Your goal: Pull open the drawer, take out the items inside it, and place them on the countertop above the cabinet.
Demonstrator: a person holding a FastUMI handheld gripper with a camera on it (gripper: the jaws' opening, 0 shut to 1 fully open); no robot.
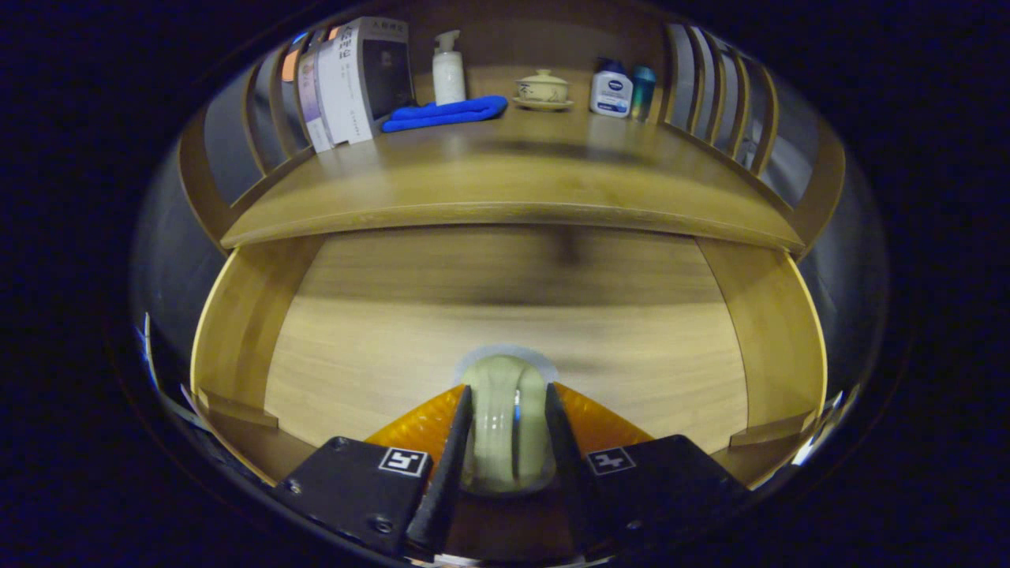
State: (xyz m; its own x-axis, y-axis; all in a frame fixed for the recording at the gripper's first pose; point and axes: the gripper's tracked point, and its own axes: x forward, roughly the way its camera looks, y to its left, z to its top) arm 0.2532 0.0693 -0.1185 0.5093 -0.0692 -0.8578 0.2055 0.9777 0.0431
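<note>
The wooden drawer (245,315) stands pulled open below the countertop (513,181). Its pale floor shows ahead of me. My gripper (509,394) hangs over the drawer's near part, shut on a pale green round object (505,426), a small cup or jar seen on its side, held between both fingers. I cannot tell whether it rests on the drawer floor or is lifted off it. The countertop's front edge lies beyond and above the held object.
At the back of the countertop stand several books (355,79), a white pump bottle (448,69), a folded blue cloth (446,112), a lidded tea cup on a saucer (543,89), a white-and-blue bottle (611,91) and a teal container (643,91). Slatted wooden rails (710,87) flank both sides.
</note>
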